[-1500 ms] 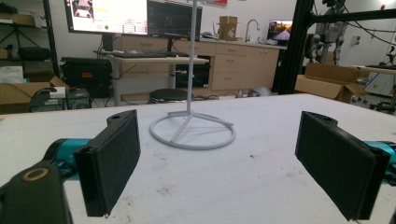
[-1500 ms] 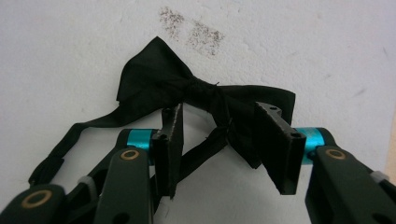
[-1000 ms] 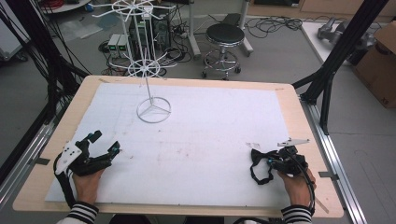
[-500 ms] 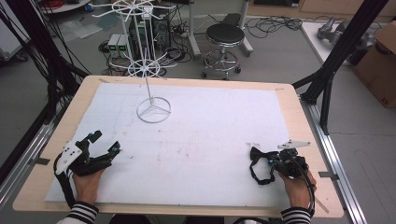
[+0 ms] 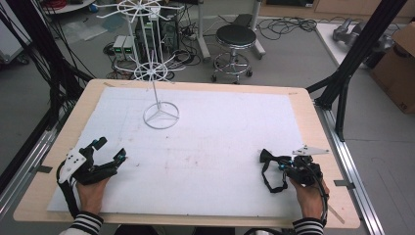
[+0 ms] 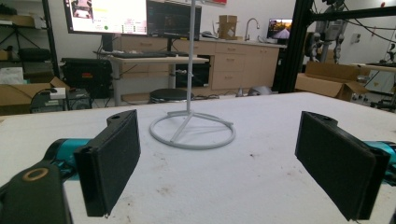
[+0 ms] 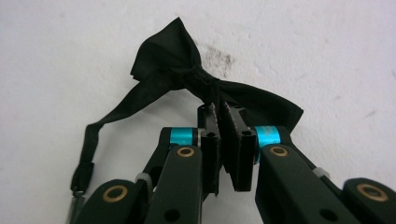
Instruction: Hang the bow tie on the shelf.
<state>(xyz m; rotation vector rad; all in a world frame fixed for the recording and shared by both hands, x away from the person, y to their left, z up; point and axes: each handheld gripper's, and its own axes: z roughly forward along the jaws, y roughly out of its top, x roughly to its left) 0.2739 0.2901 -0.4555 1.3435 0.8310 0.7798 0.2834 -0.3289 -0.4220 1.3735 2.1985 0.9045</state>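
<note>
Gripping the bow tie near its knot, your right gripper has its jaws closed on the fabric; they have just finished closing, and the right gripper view shows the pads pinching the wing just beside the knot. The tie lies flat on the white mat at the table's near right side, directly ahead of the right gripper's tips, with its strap looping back toward your right hand.

The tie's long axis runs across the jaws in the right gripper view, one wing up and to the left, the other spreading behind the right jaw. So the hold sits off-centre, and I'd judge that the free wing and strap will hang down when you lift.

The rack stands at the far left of the mat, well apart from the tie and up and to the left of it. Your left gripper is the nearer one to the rack; its jaws stand wide apart with nothing between them, facing the rack's ring base. If the tie is meant for the rack, the carry goes diagonally across the mat.

No brand or readable writing shows on the tie, grippers or rack; the text on the screens behind is too small to read.
</note>
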